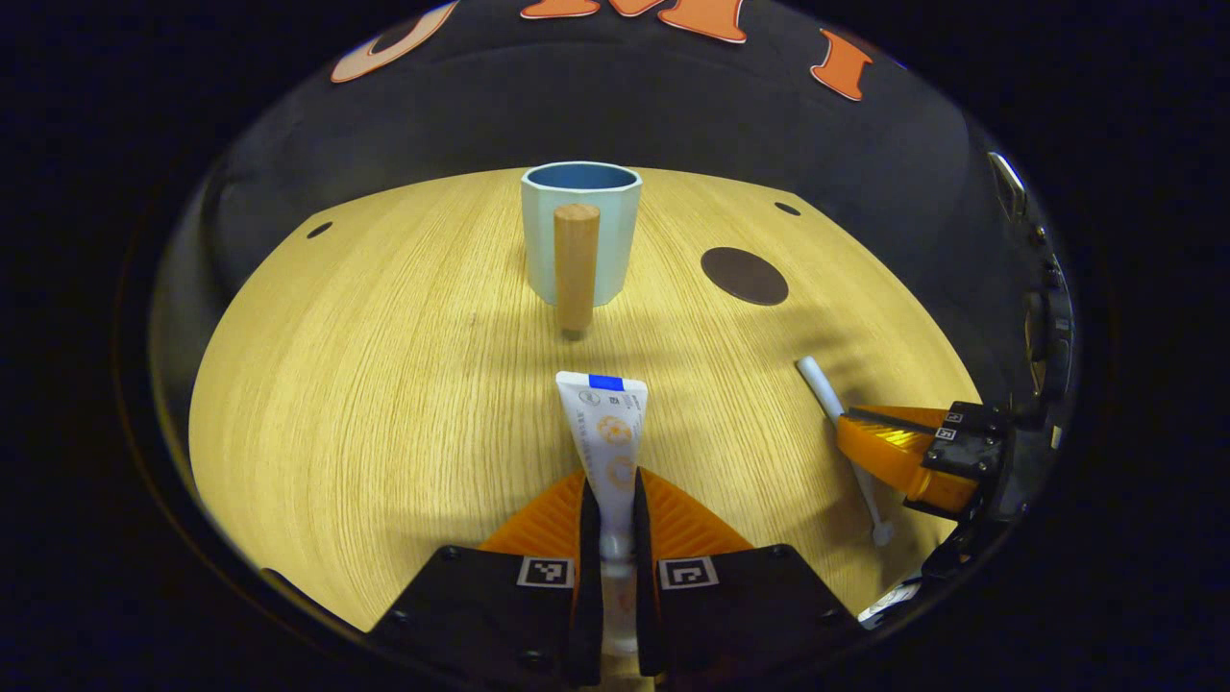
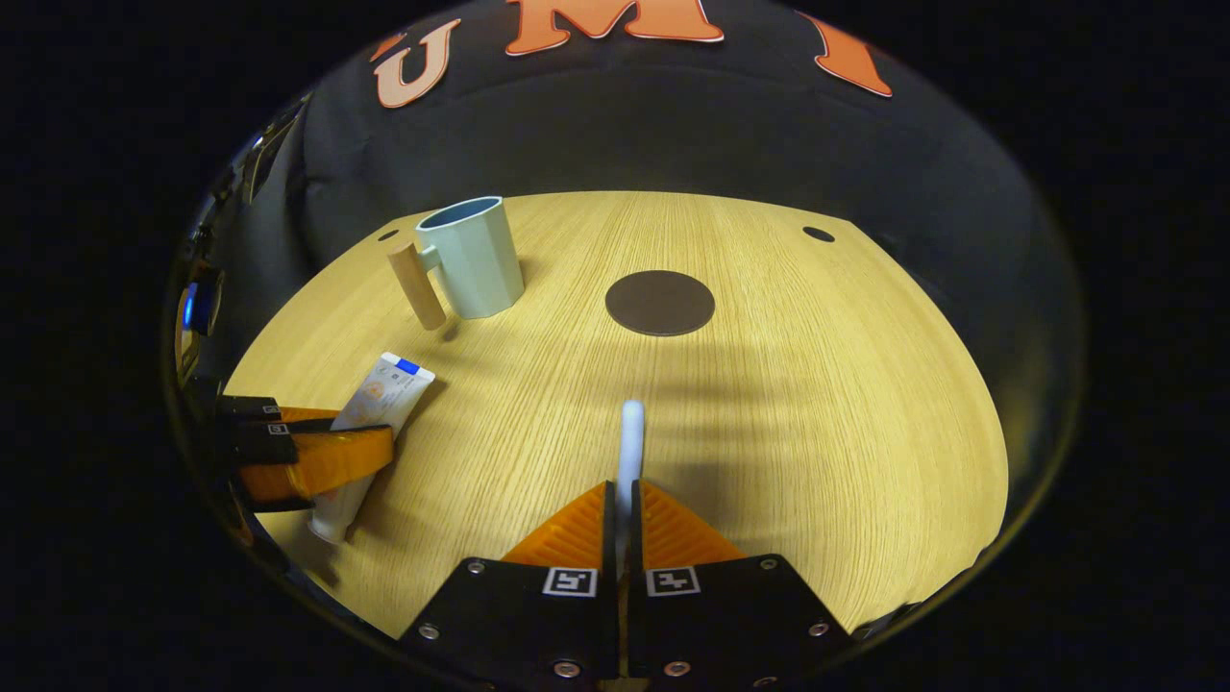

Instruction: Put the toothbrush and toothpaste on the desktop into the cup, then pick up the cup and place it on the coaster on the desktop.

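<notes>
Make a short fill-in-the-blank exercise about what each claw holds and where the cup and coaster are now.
1. The left claw is shut on the ____.
2. The right claw is shut on the ____.
3. The cup stands upright on the wooden ____, apart from the coaster.
4. The cup's wooden ____ sticks out from its side.

Missing words: toothpaste tube; toothbrush; table; handle

Probably a staged recording booth: round wooden desktop [image 2: 769, 432] against a draped black cloth wall [image 2: 625, 144].
</notes>
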Available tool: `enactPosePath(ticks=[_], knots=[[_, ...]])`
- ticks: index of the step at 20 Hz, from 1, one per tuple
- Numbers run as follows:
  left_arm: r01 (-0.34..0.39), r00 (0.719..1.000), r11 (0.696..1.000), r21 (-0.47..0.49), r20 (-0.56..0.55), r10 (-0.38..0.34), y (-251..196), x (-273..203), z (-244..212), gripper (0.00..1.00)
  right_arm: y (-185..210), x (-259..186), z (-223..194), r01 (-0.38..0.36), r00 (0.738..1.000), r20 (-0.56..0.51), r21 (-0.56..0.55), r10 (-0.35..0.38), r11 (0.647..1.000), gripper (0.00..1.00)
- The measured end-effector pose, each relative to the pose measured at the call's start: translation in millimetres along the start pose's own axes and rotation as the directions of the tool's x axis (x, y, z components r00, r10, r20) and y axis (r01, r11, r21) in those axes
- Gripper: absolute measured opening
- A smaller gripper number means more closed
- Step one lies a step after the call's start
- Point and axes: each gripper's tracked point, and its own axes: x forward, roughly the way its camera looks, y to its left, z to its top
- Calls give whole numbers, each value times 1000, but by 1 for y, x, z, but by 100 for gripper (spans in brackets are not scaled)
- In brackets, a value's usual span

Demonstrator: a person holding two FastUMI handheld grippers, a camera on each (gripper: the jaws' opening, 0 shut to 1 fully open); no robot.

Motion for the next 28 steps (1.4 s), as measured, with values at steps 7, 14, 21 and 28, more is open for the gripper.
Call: enactPosePath(ticks=[7,14,21,28], knots=[[-9,990,999,44,140,2,8,-9,20,14,-7,-11,17,4,996,84,10,-5,1000,4],[-88,912,990,115,409,33,18,-21,83,13,-11,-38,55,6,975,221,10,-8,1000,4],[-108,787,989,103,616,22,21,-35,151,14,-2,-65,98,-5,933,360,-3,6,1000,4],[-105,625,992,76,781,6,30,-63,234,13,-8,-66,123,-3,902,431,-1,3,1000,4]])
